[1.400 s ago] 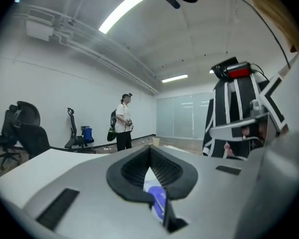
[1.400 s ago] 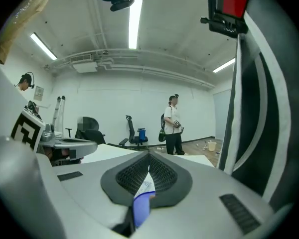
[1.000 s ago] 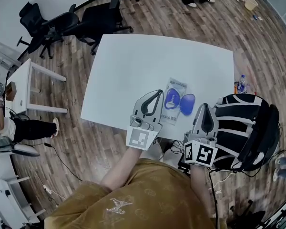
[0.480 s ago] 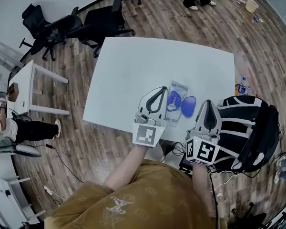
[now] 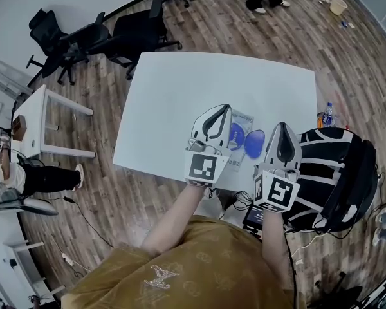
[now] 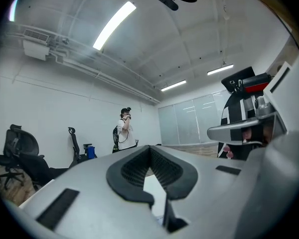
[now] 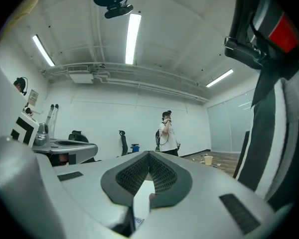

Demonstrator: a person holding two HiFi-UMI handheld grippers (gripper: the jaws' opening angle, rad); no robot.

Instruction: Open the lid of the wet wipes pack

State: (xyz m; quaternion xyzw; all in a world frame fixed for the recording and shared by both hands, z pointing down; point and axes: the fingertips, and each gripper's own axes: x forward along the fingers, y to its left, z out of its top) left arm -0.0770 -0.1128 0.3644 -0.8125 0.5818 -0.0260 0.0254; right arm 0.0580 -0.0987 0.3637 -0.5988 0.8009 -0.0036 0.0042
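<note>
The wet wipes pack (image 5: 242, 122) lies flat near the front edge of the white table (image 5: 199, 82). Its blue oval lid (image 5: 255, 143) is swung open to the right, beside the blue lid base (image 5: 235, 134). My left gripper (image 5: 226, 107) is raised over the pack's left side and hides part of it. The right gripper (image 5: 282, 125) is raised just right of the open lid. Both are tilted upward: the left gripper (image 6: 150, 148) and right gripper (image 7: 149, 154) look out across the room, tips together, holding nothing.
A black-and-white striped bag (image 5: 334, 172) stands at the table's right corner, with a water bottle (image 5: 326, 113) on the floor behind it. Black office chairs (image 5: 83, 37) and a small white table (image 5: 38, 118) are to the left. A person (image 7: 167, 131) stands far across the room.
Both grippers have lifted and shifted forward over the table. The left one now covers more of the pack's left side. The lid stays open.
</note>
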